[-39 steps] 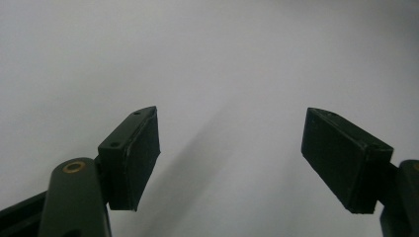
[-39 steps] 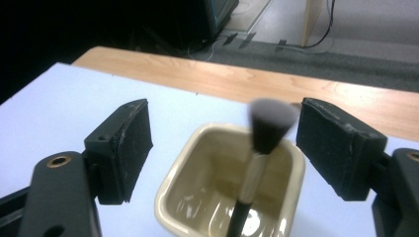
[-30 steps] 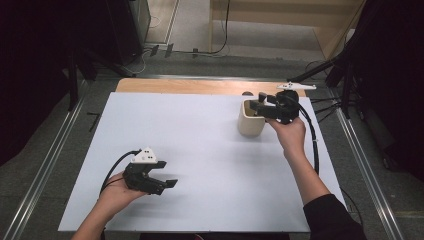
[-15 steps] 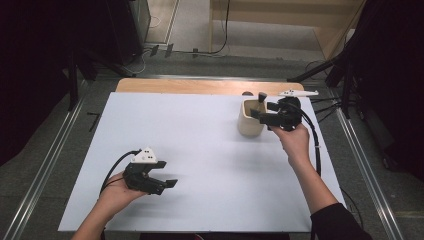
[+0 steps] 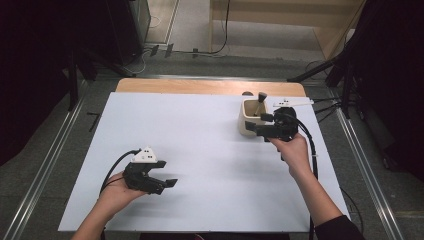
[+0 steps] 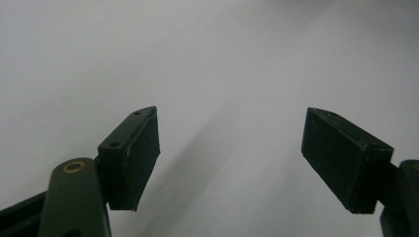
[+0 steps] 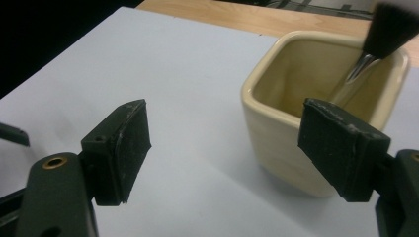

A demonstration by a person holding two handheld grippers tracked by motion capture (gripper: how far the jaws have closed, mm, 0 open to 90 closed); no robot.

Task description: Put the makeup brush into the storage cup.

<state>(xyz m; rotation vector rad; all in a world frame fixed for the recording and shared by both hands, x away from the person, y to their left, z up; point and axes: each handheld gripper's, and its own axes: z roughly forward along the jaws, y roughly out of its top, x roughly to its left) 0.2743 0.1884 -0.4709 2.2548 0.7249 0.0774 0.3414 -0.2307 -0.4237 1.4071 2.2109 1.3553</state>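
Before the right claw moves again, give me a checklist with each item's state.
1. Right claw open: ok, nothing between its jaws.
2. Brush inside the cream cup: ok, it leans on the rim, bristle end up.
3. Cup upright on the white table: ok.
4. Right claw free of the cup: cannot tell, one jaw overlaps its wall.
5. Left claw open: ok, nothing between its jaws.

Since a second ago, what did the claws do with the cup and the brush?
The right claw let go of the brush and pulled back toward the person; it now sits open beside the cream cup. The brush stands in the cup, bristles up. The cup stayed in its place, and the left claw stayed open, low over the white table.
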